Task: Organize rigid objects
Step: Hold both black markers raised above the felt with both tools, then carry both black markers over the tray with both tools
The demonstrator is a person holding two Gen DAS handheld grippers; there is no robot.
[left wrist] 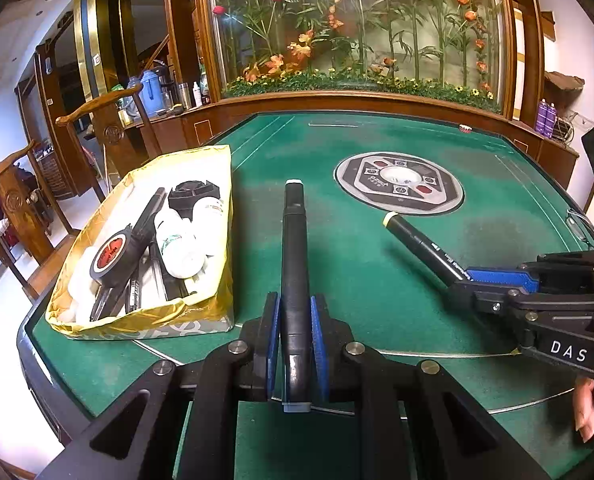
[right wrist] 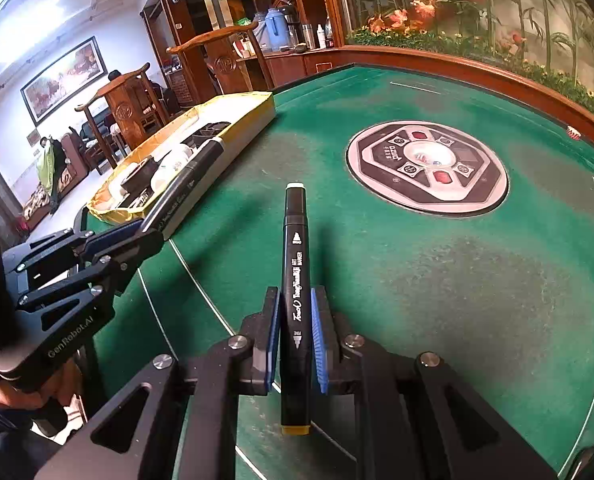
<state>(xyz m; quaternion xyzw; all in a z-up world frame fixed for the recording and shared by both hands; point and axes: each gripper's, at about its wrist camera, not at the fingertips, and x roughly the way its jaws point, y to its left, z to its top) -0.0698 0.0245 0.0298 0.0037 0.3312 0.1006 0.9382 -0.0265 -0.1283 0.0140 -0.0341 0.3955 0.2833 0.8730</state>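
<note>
Jaws of left gripper (left wrist: 295,344) and right gripper (right wrist: 295,340) each pinch 1 marker (left wrist: 295,248) above open felt (left wrist: 377,280).

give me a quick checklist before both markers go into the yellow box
1. Left gripper shut on its black marker, gripped along the barrel: ok.
2. Right gripper shut on its own marker, yellow cap end behind the pads: ok.
3. The two markers held apart, not touching each other: ok.
4. Yellow box sits on the green table, open side up, to the left of both grippers: ok.
5. Free room in the box: it already holds a tape roll, white bottles and pens; enough space for two more: cannot tell.
</note>
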